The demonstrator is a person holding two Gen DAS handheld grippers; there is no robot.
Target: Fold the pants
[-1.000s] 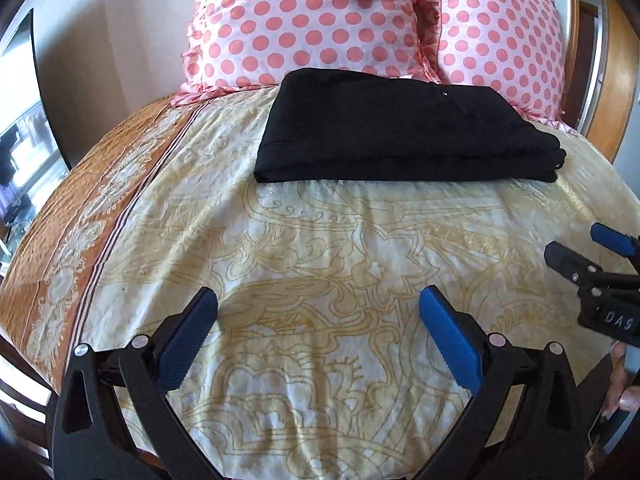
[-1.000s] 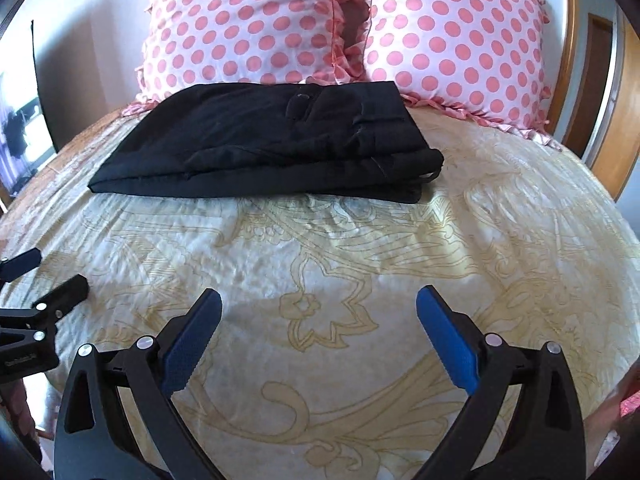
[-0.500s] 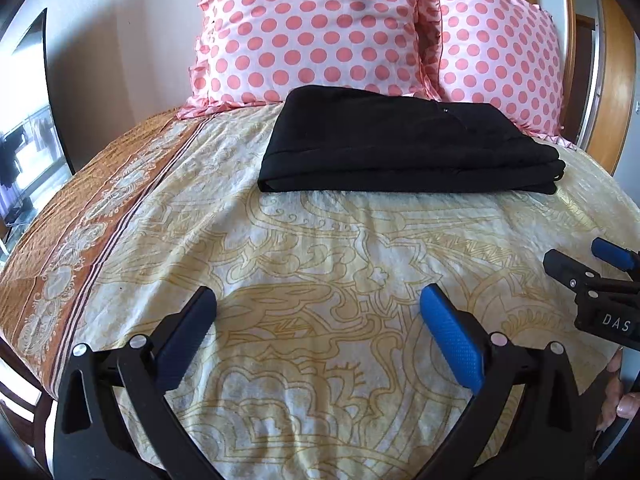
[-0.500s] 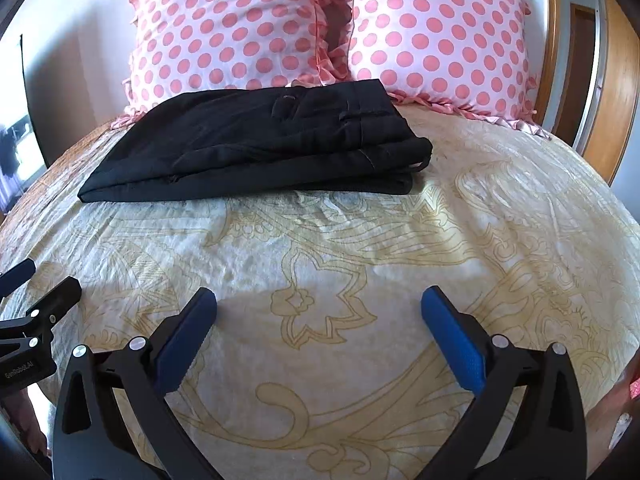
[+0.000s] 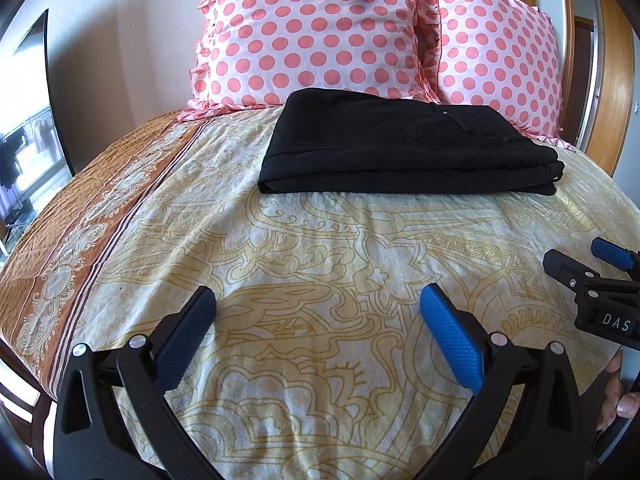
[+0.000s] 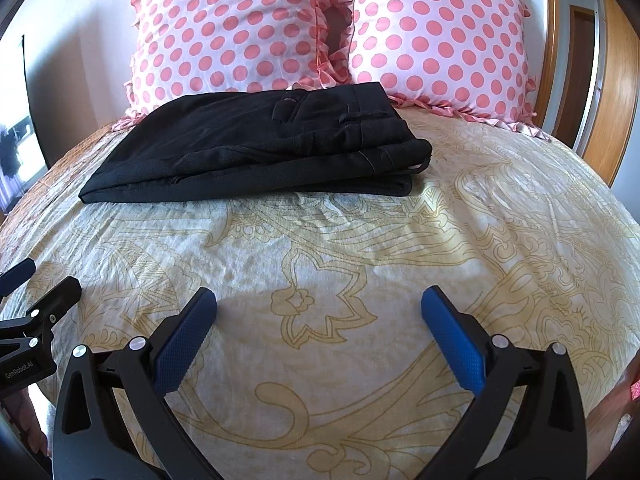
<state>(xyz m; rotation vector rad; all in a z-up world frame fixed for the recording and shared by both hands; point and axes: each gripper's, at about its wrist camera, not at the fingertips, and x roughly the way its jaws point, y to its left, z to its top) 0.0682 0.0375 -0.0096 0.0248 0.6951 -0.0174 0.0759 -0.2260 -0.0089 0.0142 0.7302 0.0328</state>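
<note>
Black pants (image 5: 404, 148) lie folded in a flat rectangular stack at the far end of the bed, just in front of the pillows; they also show in the right wrist view (image 6: 264, 148). My left gripper (image 5: 316, 332) is open and empty, low over the near part of the bedspread, well short of the pants. My right gripper (image 6: 318, 332) is open and empty, likewise near the bed's front. Each gripper shows at the edge of the other's view: the right one (image 5: 596, 268) and the left one (image 6: 36, 292).
A cream and gold patterned bedspread (image 5: 320, 248) with an orange border (image 5: 80, 232) covers the bed. Two pink polka-dot pillows (image 5: 312, 28) (image 6: 436, 36) lean at the head. A wooden door frame (image 6: 616, 80) stands to the right.
Both grippers have drawn back and lowered a little, so the pants look farther away. Both stay open and empty. The pants have not moved.
</note>
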